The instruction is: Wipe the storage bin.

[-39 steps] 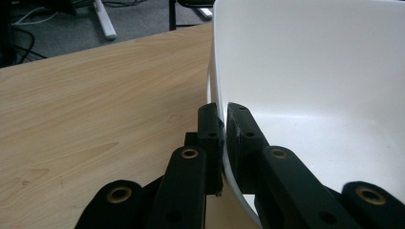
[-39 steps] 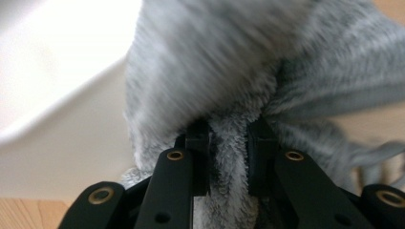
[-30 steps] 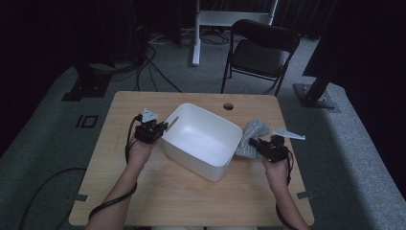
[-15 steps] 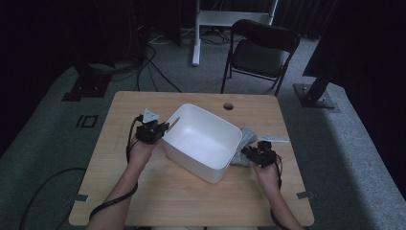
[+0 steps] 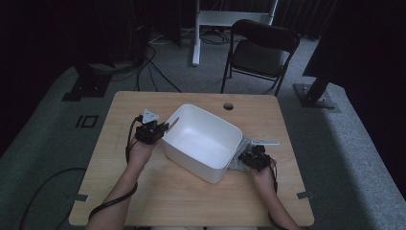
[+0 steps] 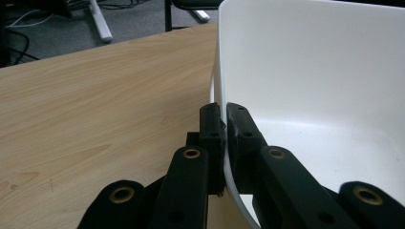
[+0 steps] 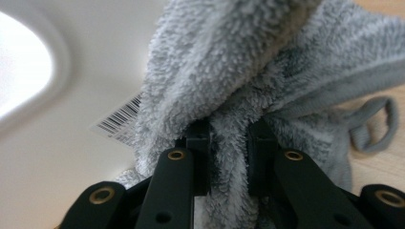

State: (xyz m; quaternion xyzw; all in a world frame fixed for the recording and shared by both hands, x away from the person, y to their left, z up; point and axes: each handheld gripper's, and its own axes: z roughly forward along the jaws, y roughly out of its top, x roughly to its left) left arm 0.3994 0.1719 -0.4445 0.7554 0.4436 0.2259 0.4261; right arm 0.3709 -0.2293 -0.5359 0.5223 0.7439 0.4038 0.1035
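Lowering since a second ago, the right tongs (image 5: 250,156) now hold the grey towel (image 7: 267,81) against the bench (image 5: 143,191) beside the white tub (image 5: 203,139), whose wall the left tongs (image 5: 163,128) pinch, so wiping seems next.

White tub, grey towel, pale wood under my black jaws

I see the plastic tub (image 5: 203,141) plain white inside and out, with a black-and-white barcode label (image 7: 119,119) on its outer wall; the fluffy towel (image 7: 267,81) is a mottled light grey with a matching grey hanging loop (image 7: 377,125); the tabletop (image 5: 143,191) is light wood with fine grain; both my grippers are black with brass-coloured rivets.
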